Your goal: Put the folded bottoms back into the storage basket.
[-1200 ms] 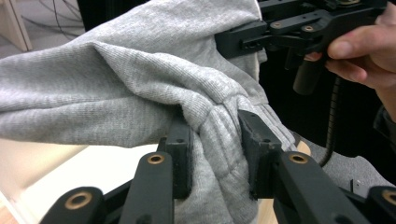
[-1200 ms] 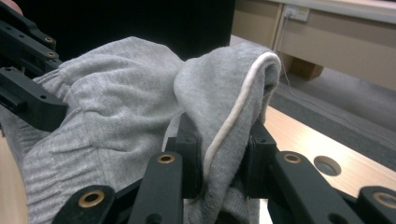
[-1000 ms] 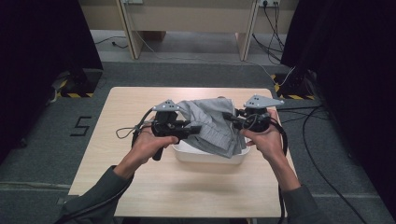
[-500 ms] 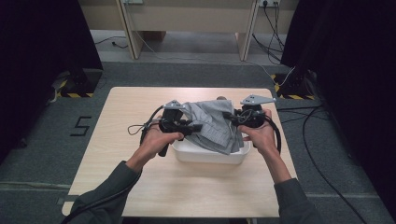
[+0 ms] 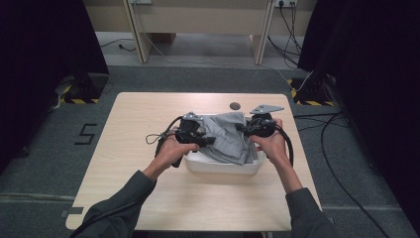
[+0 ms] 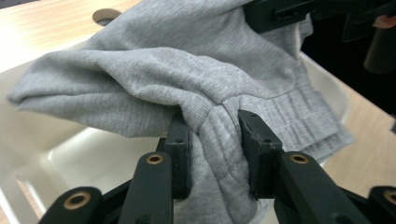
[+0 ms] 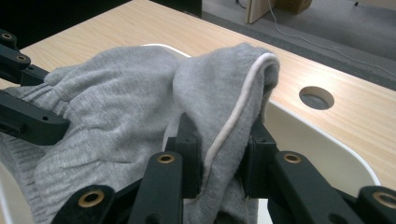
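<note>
The grey sweatshirt [image 5: 229, 140] hangs bunched over the white plastic tub [image 5: 221, 165], partly inside it; the left gripper [image 6: 214, 140] pinches a ribbed fold at the tub's left side; the right gripper [image 7: 223, 140] clamps a white-piped edge at the tub's right side; the tub sits mid-table [image 5: 148, 114], near a round hole [image 5: 235, 105].

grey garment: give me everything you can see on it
The grey garment looks like soft knit jersey with a ribbed, gathered band and pale piping along one edge. It is bunched and folded, draped over the white tub on the table. The left gripper and right gripper each pinch a fold of it.
</note>
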### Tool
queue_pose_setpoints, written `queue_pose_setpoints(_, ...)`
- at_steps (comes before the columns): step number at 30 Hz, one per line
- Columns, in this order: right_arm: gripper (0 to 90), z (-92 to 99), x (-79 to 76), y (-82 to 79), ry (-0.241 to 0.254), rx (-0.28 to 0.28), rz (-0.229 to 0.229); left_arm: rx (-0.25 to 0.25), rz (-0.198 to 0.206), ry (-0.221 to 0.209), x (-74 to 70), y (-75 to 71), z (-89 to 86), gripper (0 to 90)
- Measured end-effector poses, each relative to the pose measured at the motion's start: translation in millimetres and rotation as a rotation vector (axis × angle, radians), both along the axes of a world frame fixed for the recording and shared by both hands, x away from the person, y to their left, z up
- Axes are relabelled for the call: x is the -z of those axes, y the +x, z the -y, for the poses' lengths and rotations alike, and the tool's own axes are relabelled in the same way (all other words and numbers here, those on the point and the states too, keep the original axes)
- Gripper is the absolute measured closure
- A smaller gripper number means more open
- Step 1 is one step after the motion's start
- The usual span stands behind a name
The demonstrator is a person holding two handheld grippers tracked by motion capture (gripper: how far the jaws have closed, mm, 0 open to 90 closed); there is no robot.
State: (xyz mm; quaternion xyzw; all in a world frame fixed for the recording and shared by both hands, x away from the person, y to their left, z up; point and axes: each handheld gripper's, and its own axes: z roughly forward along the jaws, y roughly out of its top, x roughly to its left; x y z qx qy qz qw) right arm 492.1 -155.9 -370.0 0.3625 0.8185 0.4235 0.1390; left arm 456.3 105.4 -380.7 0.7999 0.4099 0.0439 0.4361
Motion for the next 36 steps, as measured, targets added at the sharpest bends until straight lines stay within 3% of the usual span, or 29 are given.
queue_pose_setpoints(6,73.2,0.9,7.0,5.5,-0.017,0.017,-0.028,-0.008,-0.027,0.013,9.4,5.3,2.4,66.4)
queue_pose_setpoints(11,72.7,-2.2,12.2,8.1,-0.078,0.019,-0.048,-0.004,-0.045,0.044,16.9,6.7,6.7,65.8)
queue_pose_setpoints(15,70.8,-3.0,14.6,8.3,-0.08,0.028,-0.067,-0.007,-0.063,0.057,21.9,7.1,7.6,64.1)
queue_pose_setpoints(17,67.0,-3.2,16.2,8.0,-0.091,0.031,-0.097,0.01,-0.073,0.09,24.7,7.0,8.1,62.1)
queue_pose_setpoints(18,59.0,-2.7,17.4,7.6,-0.089,0.066,-0.128,0.005,-0.072,0.094,25.7,6.9,7.6,58.9)
queue_pose_setpoints(21,55.9,0.0,14.6,4.9,-0.066,0.087,-0.111,-0.027,-0.054,0.119,24.8,6.7,3.1,52.1)
queue_pose_setpoints(25,54.3,0.7,10.1,0.4,-0.066,0.082,-0.095,-0.061,-0.026,0.11,16.4,6.9,-3.4,49.4)
queue_pose_setpoints(30,51.2,-2.9,6.2,-5.7,-0.066,0.064,-0.07,-0.06,0.008,0.096,2.4,1.0,-9.5,48.9)
queue_pose_setpoints(36,47.9,-7.5,6.5,-13.4,-0.047,0.034,-0.07,-0.036,0.018,0.084,-2.0,-9.8,-13.3,46.7)
